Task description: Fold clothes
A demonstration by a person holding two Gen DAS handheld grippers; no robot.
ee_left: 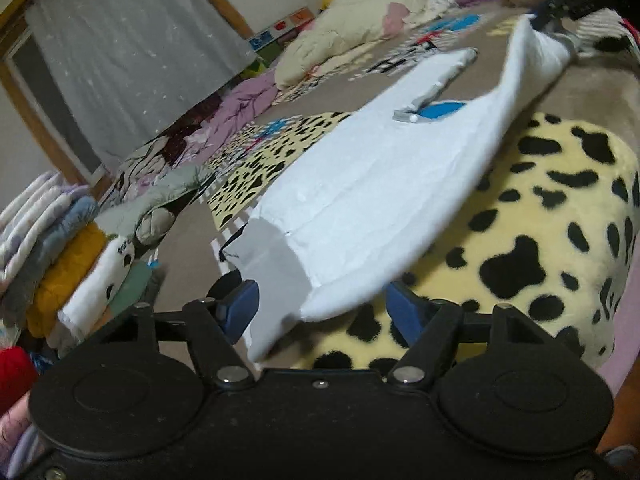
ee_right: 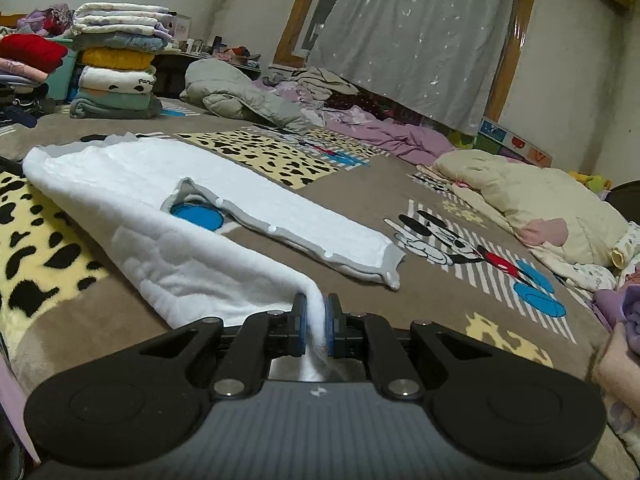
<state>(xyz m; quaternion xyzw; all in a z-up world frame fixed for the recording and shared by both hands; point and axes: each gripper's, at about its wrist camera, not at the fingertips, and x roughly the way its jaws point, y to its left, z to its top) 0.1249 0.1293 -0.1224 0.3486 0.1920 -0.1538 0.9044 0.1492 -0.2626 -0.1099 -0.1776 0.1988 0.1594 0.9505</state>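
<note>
The right gripper [ee_right: 316,322] at bottom centre pinches a corner of the white garment [ee_right: 160,200], which stretches toward the left of the frame over the blanket [ee_right: 440,292]; the left gripper [ee_left: 320,304] gapes wide, the cloth's grey cuff lying loose between its fingers

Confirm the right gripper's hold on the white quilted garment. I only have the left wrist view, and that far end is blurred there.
Observer: The right gripper is shut on a fold of the white quilted garment, which is pinched between its blue pads.
Operator: Report where the grey-trimmed snap edge ends.
Observer: The grey-trimmed snap edge lies flat on the brown cartoon-print blanket. Its end is free and apart from the gripper.
</note>
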